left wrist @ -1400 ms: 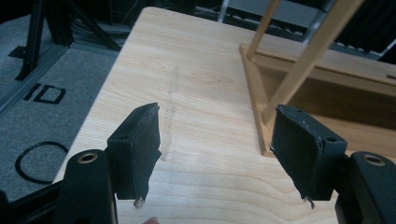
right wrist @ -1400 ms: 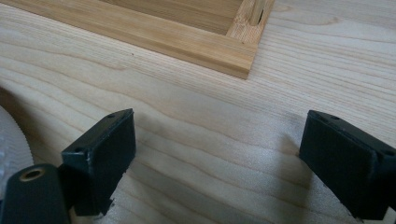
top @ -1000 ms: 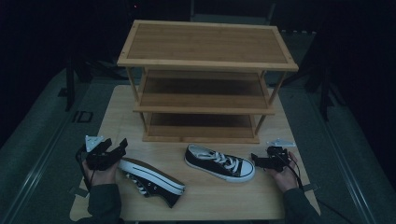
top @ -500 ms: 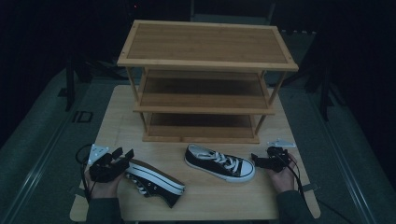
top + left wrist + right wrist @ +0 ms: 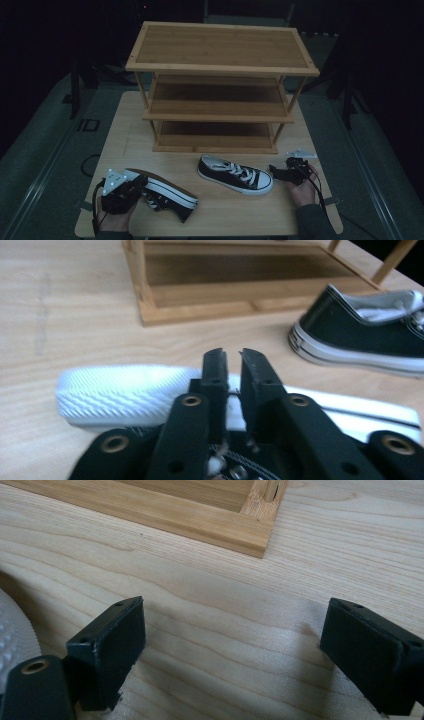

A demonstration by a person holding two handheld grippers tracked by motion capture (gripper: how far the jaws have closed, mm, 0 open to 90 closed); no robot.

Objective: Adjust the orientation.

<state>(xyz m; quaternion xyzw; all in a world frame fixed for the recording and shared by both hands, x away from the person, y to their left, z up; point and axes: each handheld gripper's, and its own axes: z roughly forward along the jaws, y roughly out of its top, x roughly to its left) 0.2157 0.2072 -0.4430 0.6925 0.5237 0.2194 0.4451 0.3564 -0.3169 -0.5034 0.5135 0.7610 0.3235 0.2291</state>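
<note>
Left claw (image 5: 229, 371) clamped on tipped sneaker (image 5: 165, 192) collar at 7 o'clock, likely for shelving; right claw (image 5: 235, 645) spread wide, idle on tabletop (image 5: 210, 580).

tipped sneaker (image 5: 165, 195) beside upright sneaker (image 5: 235, 174)

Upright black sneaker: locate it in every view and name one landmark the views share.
High view: the upright black sneaker stands at the table's centre-front, before the rack.
Left gripper view: upper right, beyond the left tongs closed on the tipped sneaker.
Right gripper view: its white toe cap, apparently, at the left edge.
Shared landmark: the rack's bottom frame.
</note>
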